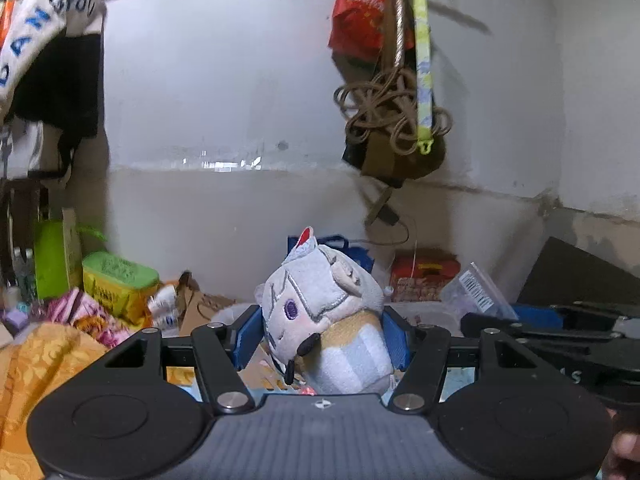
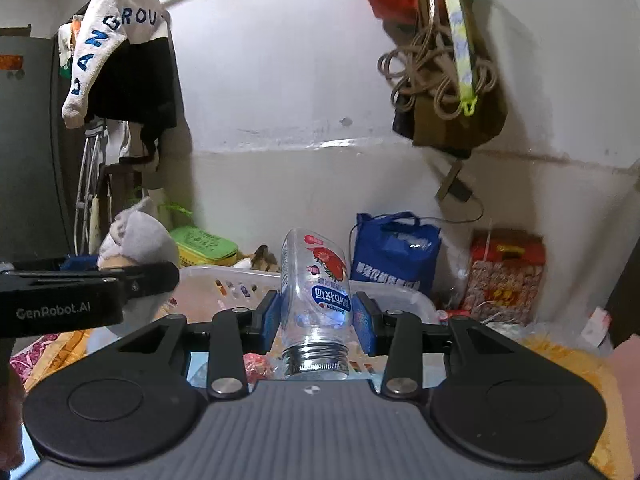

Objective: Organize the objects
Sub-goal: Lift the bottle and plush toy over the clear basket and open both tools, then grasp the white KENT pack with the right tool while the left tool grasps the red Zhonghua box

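One plush toy (image 1: 324, 316) and one clear jar (image 2: 316, 300) were in hand, each in its own claw. The left claw (image 1: 322, 338) was clamped on the plush toy, its blue pads pressing both sides of the grey-and-white doll, which sat tilted with its head leaning left. The right claw (image 2: 316, 320) gripped the clear jar, held with its threaded mouth toward the camera and its base pointing away, label upside down. Both were raised above one white plastic basket (image 2: 394, 294), seen just beyond the jar. Behind it stood one blue bag (image 2: 394, 254), one red box (image 2: 506, 272) and one green-lidded container (image 1: 118, 280). A coil of rope (image 1: 390, 110) and a brown bag hung on the wall above. Orange patterned cloth (image 1: 36, 368) lay at the lower left.
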{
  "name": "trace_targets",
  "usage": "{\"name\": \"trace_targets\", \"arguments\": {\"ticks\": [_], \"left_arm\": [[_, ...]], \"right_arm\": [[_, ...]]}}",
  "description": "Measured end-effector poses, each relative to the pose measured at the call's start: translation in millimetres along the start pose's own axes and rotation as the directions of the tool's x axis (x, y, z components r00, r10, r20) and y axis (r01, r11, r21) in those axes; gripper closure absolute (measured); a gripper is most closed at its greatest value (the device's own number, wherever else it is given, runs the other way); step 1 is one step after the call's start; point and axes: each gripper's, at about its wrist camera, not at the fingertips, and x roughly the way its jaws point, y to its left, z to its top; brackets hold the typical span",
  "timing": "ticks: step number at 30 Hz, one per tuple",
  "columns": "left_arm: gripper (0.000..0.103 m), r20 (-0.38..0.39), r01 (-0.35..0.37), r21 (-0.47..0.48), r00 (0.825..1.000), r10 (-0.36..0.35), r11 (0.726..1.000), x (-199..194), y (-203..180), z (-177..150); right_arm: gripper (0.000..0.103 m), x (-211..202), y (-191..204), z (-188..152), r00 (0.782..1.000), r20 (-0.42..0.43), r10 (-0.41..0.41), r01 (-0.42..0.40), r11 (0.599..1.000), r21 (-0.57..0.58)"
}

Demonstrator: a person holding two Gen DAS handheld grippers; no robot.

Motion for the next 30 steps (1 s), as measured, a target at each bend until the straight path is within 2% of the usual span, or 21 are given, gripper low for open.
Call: {"name": "trace_targets", "arguments": {"ticks": [8, 9, 10, 11, 12, 14, 17, 20, 22, 26, 29, 30], "left_arm": [[0.035, -0.030, -0.007, -0.050, 1.000, 0.005, 0.999, 24.2, 17.9, -12.2], [0.025, -0.028, 0.005, -0.046, 1.000, -0.006, 0.999, 25.8, 18.7, -12.5], [0.011, -0.020, 0.012, -0.045, 1.000, -0.013, 0.999, 25.5, 18.7, -13.7], [0.009, -0.006, 0.007, -0.050, 1.000, -0.008, 0.999, 24.0, 20.0, -13.9], [0.009, 0.015, -0.005, -0.060, 1.000, 0.006, 0.998, 20.6, 21.4, -13.6], [0.009, 0.049, -0.024, -0.079, 0.998, 0.028, 0.997, 9.5, 26.4, -13.0], [0.009, 0.055, -0.044, -0.092, 0.997, 0.049, 0.995, -17.2, 34.2, -19.3], [0.009, -0.024, 0.027, -0.009, 0.999, -0.028, 1.000, -47.1, 25.9, -46.6], [0.009, -0.092, 0.070, 0.030, 0.994, -0.067, 0.997, -67.2, 16.5, -78.2], [0.009, -0.252, 0.136, 0.051, 0.961, -0.119, 0.989, -81.3, 3.0, -124.8], [0.010, -0.313, 0.177, 0.106, 0.940, -0.136, 0.978, -84.8, -13.0, -141.5], [0.010, -0.309, 0.198, 0.130, 0.939, -0.150, 0.972, -89.2, -18.3, -145.6]], "right_arm": [[0.058, 13.2, 3.6, -11.2, 0.999, 0.005, 0.035, -0.035, 0.999, -0.035], [0.040, 13.4, 6.0, -11.8, 0.999, 0.005, 0.032, -0.032, 0.999, -0.039], [0.028, 15.1, 7.0, -10.6, 1.000, -0.002, 0.015, -0.015, 0.999, -0.037], [0.005, 13.6, 9.4, -10.7, 1.000, -0.002, -0.028, 0.028, 0.999, -0.032], [0.000, 9.9, 10.9, -10.4, 0.998, 0.017, -0.057, 0.058, 0.998, -0.033], [0.000, -10.7, 12.2, -12.6, 0.994, 0.077, -0.079, 0.082, 0.996, -0.033], [0.000, -50.2, 9.4, -20.7, 0.994, 0.108, -0.025, 0.024, 1.000, 0.010], [0.000, -85.7, 5.3, -45.8, 0.997, 0.079, 0.020, -0.026, 0.997, 0.076], [0.000, -101.2, -0.3, -66.3, 0.997, 0.058, 0.045, -0.052, 0.991, 0.121], [0.000, -106.0, -16.9, -98.8, 0.996, -0.059, 0.062, -0.045, 0.966, 0.256], [0.000, -99.9, -22.5, -105.1, 0.994, -0.101, 0.046, -0.021, 0.972, 0.236], [0.000, -99.0, -23.6, -106.5, 0.993, -0.111, 0.044, -0.018, 0.975, 0.222]]}}
